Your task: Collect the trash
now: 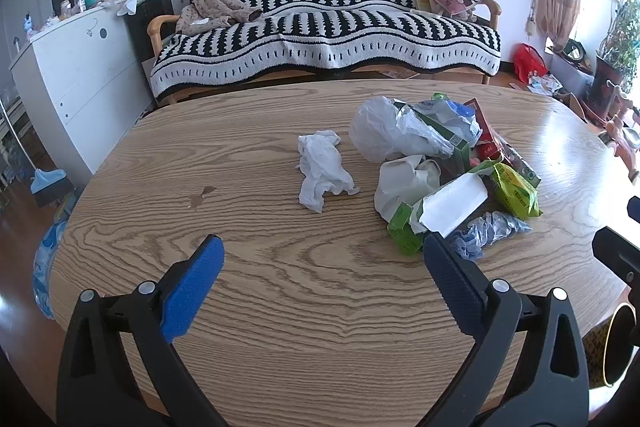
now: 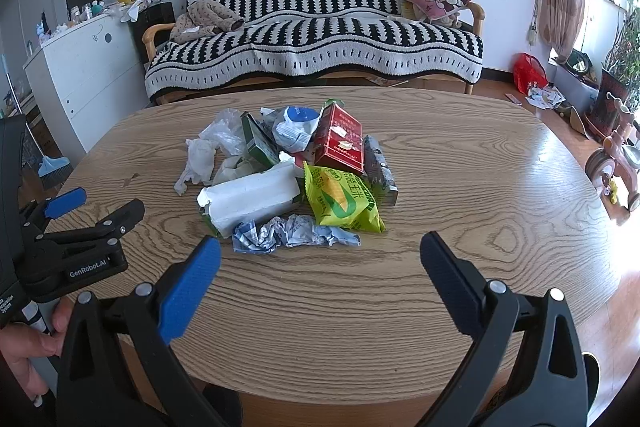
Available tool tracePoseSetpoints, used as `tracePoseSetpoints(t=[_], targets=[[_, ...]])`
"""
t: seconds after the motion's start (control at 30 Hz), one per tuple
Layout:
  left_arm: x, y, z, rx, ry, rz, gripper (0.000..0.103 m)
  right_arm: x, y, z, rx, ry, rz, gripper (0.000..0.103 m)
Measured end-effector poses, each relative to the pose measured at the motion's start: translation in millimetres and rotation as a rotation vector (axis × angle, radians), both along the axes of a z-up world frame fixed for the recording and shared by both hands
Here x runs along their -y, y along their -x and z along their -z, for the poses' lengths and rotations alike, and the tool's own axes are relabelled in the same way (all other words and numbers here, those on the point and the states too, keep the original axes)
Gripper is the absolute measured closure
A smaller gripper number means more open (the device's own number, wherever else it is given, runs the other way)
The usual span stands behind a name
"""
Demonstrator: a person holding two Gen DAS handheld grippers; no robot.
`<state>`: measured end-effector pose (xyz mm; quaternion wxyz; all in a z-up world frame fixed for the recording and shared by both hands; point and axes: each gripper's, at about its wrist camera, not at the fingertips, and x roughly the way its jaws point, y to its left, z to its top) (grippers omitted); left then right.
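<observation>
Both grippers, left gripper (image 1: 322, 247) and right gripper (image 2: 320, 245), hover spread wide and empty over the table (image 2: 480, 187), the trash pile (image 2: 288, 171) at twelve o'clock, seemingly ready to grab.

Red box (image 1: 486, 135) & green box (image 1: 448, 135) mostly buried under pile; left hand (image 2: 24, 351) cut off.

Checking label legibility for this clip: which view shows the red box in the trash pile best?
The right wrist view: the red box lies face-up with its whole printed top visible. In the left wrist view the red box is mostly hidden behind the plastic bags, showing only a sliver.
</observation>
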<state>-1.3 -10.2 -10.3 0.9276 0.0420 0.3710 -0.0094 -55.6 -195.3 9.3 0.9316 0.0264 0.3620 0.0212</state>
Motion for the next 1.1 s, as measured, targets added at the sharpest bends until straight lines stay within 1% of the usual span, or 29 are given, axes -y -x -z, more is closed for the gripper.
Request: tracePoseSetpoints(t=[1.1], targets=[[-0.1,-0.3,1.7,-0.009,0.004,0.009,0.006,2.7,-1.5,-0.2,0.006,0.010,-0.002,0.007]])
